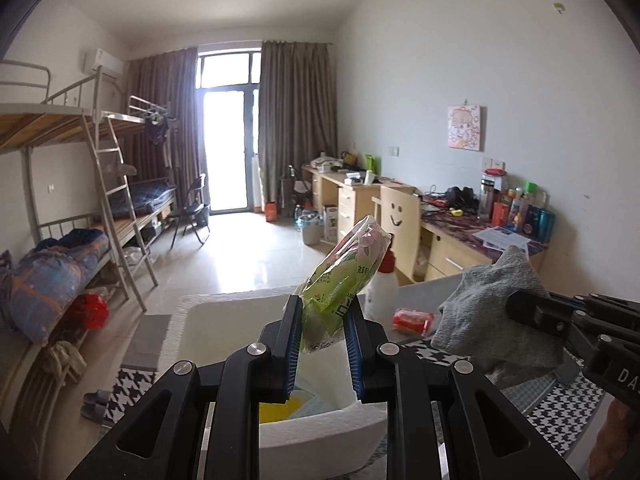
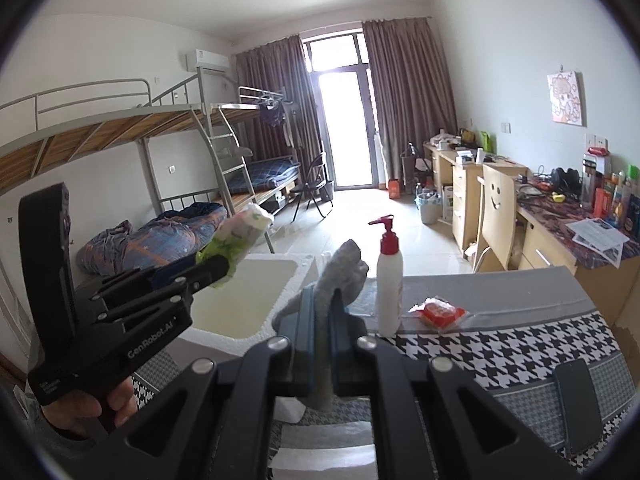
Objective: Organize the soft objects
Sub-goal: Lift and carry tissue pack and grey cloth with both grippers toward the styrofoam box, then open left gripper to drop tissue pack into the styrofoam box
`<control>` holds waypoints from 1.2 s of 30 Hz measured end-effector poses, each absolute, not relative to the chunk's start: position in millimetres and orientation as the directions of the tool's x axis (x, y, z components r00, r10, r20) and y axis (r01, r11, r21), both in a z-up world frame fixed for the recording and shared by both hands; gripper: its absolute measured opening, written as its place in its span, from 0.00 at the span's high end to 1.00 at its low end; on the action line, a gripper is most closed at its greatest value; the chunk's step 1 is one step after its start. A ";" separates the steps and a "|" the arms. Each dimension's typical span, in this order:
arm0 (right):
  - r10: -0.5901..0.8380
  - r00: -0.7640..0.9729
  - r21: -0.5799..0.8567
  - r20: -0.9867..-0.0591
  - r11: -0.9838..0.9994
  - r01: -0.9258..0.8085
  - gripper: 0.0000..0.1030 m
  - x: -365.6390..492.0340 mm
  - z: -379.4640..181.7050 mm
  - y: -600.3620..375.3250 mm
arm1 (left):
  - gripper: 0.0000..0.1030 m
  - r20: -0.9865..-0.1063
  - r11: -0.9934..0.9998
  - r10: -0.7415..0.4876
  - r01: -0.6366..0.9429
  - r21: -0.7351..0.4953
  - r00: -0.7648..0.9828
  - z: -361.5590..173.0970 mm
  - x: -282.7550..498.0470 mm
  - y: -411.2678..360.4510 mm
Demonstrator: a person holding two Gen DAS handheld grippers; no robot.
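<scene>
While left gripper [image 1: 322,334] clamps green packet [image 1: 344,276] over foam box [image 1: 224,320], right gripper [image 2: 322,344] grips grey cloth [image 2: 340,276]; red packet [image 2: 440,312] at 3 o'clock remains.

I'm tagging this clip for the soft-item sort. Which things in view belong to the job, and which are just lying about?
Job:
- green tissue pack, in left gripper
- grey cloth, in right gripper
- white foam box

Lying about:
- pump bottle
- red packet
- phone
</scene>
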State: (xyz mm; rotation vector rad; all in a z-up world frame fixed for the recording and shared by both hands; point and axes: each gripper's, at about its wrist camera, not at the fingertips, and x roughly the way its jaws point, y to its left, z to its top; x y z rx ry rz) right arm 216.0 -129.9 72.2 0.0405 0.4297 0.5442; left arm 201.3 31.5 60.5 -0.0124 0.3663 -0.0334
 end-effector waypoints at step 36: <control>0.560 0.717 0.095 -0.414 0.810 -0.578 0.92 241.0 79.5 -81.4 | 0.78 -0.452 0.994 0.091 -0.109 -0.015 0.887 40.7 233.3 69.1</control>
